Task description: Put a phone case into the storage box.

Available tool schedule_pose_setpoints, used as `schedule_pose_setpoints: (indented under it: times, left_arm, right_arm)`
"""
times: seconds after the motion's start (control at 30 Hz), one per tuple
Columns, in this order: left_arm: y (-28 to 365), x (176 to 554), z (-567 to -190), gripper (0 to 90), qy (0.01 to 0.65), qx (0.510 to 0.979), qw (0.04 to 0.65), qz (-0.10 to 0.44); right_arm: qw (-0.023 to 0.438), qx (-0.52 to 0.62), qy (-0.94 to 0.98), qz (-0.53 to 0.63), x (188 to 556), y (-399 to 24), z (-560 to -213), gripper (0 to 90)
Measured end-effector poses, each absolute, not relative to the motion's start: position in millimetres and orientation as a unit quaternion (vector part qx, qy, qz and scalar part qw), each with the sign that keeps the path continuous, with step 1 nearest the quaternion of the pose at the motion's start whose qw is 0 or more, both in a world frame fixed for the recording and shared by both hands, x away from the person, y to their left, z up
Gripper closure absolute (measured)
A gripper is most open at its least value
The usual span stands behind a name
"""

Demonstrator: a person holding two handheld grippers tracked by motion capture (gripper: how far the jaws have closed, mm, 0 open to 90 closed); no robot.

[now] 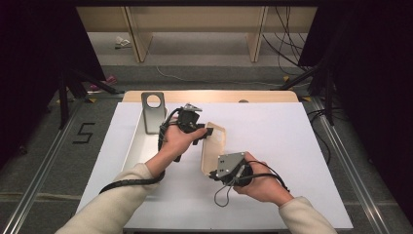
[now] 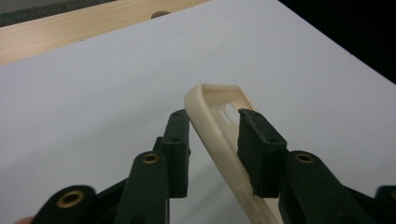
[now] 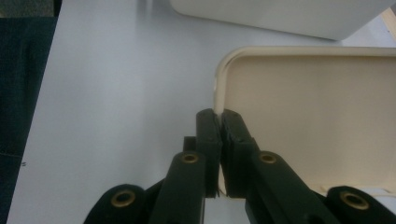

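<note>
A cream phone case [image 1: 215, 139] is held up off the white sheet between both hands. My right gripper [image 1: 212, 173] pinches its near rim; in the right gripper view the jaws [image 3: 219, 114] are pressed together on the thin edge of the phone case [image 3: 308, 116]. My left gripper [image 1: 207, 131] reaches its far end from the left. There the rim of the phone case [image 2: 210, 126] runs slantwise between the pads. The right pad [image 2: 259, 149] lies against the inner side, and a strip of white sheet shows between the left pad [image 2: 178, 149] and the rim.
A grey metal stand [image 1: 153, 111] with a round hole rises from a long base plate [image 1: 138, 148] at the left of the white sheet [image 1: 272, 146]. A wooden table edge [image 1: 209, 96] runs along the back. Cables trail from both grippers.
</note>
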State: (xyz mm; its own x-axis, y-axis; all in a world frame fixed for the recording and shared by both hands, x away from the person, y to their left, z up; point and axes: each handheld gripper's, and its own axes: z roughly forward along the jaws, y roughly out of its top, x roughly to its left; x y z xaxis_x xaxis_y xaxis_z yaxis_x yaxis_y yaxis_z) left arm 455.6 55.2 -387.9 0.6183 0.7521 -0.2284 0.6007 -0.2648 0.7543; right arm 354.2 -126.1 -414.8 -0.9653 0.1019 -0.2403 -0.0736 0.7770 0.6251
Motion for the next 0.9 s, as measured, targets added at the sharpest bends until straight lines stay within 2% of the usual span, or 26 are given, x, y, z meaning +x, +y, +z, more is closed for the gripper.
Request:
schedule_pose_setpoints:
  times: [0.2,0.43,0.57,0.63,0.7,0.9]
  left_arm:
    - [51,452,-382,72.1,0.438,0.779,0.441,0.08]
    - [45,443,-373,80.1,0.444,0.753,0.482,0.057]
    - [40,435,-367,81.7,0.417,0.756,0.499,0.078]
    - [40,432,-366,81.7,0.393,0.767,0.493,0.116]
    - [43,431,-367,81.7,0.384,0.765,0.5,0.128]
    - [58,424,-370,81.6,0.351,0.76,0.513,0.187]
  right_arm:
    - [0.138,-0.001,0.936,0.324,353,-122,-417,87.6]
    - [0.143,0.001,0.938,0.315,354,-122,-420,87.6]
    - [0.152,0.008,0.936,0.317,355,-123,-421,85.3]
    - [0.157,0.021,0.932,0.325,356,-125,-420,79.9]
    - [0.168,0.038,0.926,0.335,357,-127,-418,68.8]
    - [0.189,0.1,0.909,0.359,361,-135,-414,47.9]
